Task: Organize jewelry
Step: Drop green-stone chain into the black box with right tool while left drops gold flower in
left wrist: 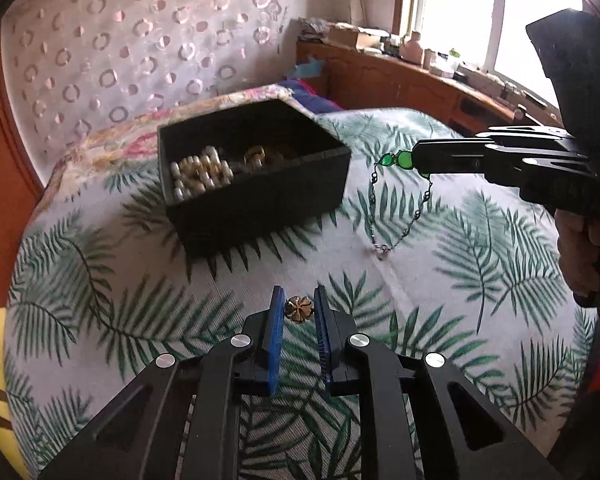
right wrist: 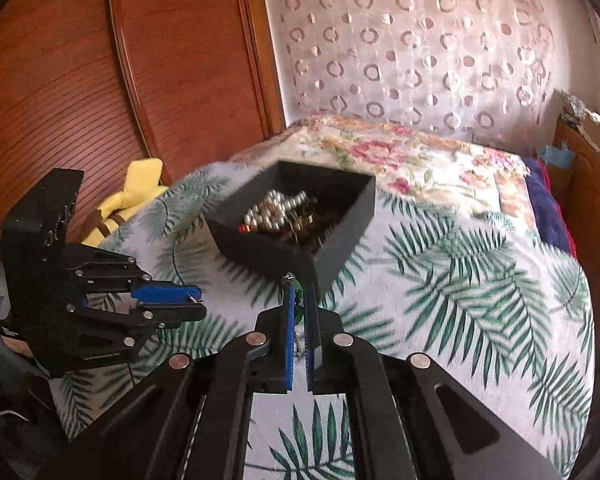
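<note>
A black open box sits on the palm-leaf bedspread and holds pearl beads and gold pieces; it also shows in the right wrist view. My left gripper is shut on a small bronze flower-shaped piece, low over the bedspread in front of the box. My right gripper is shut on a green-stone chain bracelet, which dangles from its tips to the right of the box, its lower end touching the cover. In the right wrist view only a green bit shows between the pads.
The bed is covered by a palm-leaf bedspread with a floral quilt behind the box. A wooden wardrobe and yellow plush stand left. A cluttered wooden sill runs under the window.
</note>
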{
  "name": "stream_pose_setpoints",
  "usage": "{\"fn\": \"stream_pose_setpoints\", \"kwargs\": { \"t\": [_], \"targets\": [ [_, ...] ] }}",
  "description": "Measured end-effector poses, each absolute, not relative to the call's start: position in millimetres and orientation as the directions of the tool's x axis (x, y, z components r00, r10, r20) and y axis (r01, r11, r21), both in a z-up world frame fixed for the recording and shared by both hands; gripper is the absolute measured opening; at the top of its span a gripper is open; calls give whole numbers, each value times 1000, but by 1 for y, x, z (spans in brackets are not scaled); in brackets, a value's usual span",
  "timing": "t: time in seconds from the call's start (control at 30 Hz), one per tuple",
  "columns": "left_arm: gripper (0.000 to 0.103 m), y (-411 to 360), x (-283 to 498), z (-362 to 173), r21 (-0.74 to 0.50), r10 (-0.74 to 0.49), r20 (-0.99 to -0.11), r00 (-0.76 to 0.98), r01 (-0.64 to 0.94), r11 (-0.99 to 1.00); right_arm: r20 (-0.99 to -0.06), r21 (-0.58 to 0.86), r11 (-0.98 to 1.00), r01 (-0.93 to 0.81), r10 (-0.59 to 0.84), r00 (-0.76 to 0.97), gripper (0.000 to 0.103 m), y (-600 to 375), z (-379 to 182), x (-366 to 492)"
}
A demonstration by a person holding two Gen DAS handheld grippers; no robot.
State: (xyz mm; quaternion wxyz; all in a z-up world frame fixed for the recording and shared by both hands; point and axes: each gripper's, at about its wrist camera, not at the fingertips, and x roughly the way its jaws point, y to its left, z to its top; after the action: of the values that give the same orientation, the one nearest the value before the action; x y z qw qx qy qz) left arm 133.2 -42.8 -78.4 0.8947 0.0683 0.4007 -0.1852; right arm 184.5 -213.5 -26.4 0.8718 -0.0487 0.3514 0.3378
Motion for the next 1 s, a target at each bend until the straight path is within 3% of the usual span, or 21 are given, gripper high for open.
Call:
{"fn": "stream_pose_setpoints", "kwargs": {
  "t": [0.57, 1.0],
  "targets": [
    [14, -33, 173, -26, 3, -258, -645, 719, 341, 940, -516, 95, 746, -659, 603, 608, 5, -192, 44, 221],
    [14, -20, 207, -27, -11, -229, -640, 734, 289, 957, -615, 142, 751, -644, 577, 537, 5, -174, -7, 247]
  ]
}}
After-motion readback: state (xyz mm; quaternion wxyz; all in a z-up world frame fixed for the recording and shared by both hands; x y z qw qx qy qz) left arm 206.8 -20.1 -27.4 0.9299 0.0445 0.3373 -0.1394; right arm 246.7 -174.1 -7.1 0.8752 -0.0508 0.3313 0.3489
